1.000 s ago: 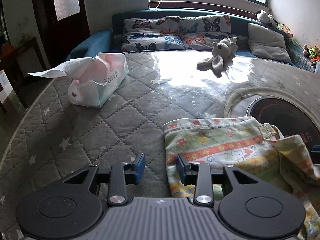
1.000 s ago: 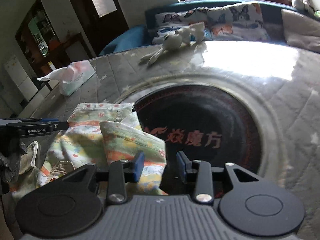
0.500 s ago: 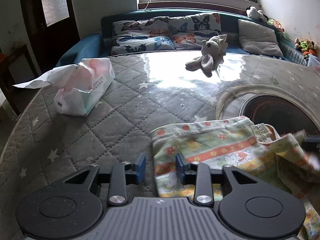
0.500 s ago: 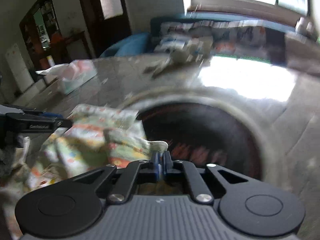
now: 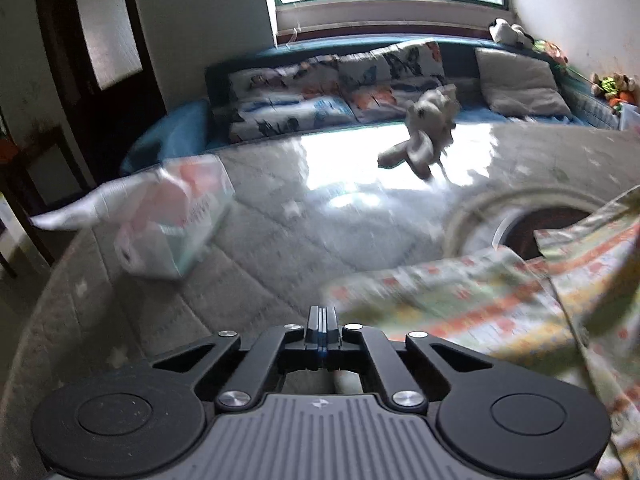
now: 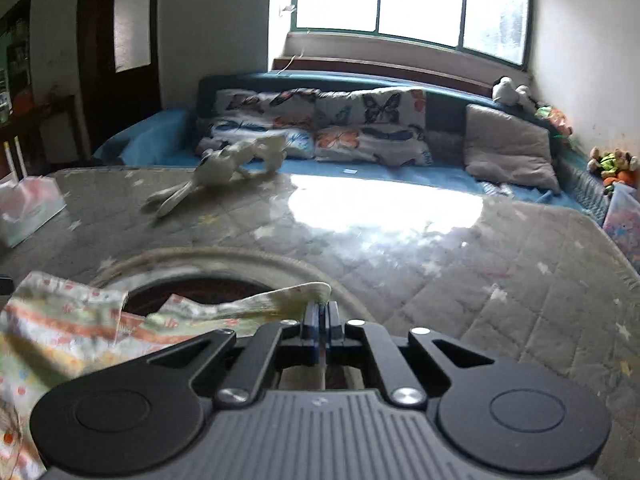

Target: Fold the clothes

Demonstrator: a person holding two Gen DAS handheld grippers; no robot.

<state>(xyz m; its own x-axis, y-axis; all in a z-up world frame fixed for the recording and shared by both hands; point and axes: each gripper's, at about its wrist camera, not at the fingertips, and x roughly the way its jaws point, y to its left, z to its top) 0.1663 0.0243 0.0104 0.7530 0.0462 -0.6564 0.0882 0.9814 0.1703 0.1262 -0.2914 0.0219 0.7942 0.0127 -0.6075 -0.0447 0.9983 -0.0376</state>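
A pastel printed garment [image 5: 460, 304] with orange stripes lies on the grey quilted table [image 5: 260, 256]; its right part rises off the surface. My left gripper [image 5: 321, 316] is shut, its tips meeting the garment's near left corner; blur hides how much cloth sits between them. In the right wrist view my right gripper [image 6: 321, 312] is shut on a folded edge of the garment [image 6: 256, 304], which stretches leftwards from the tips over the table's dark round inset [image 6: 208, 288].
A tissue pack [image 5: 172, 224] sits on the table's left side and a pale plush toy [image 5: 424, 140] at its far side. Behind the table is a blue sofa with butterfly cushions [image 6: 320, 128]. More stuffed toys [image 6: 612, 164] line the right wall.
Both grippers went from open to shut. The right one closed on the garment's edge and lifted it as its view tipped up. The left one closed at the garment's left corner.
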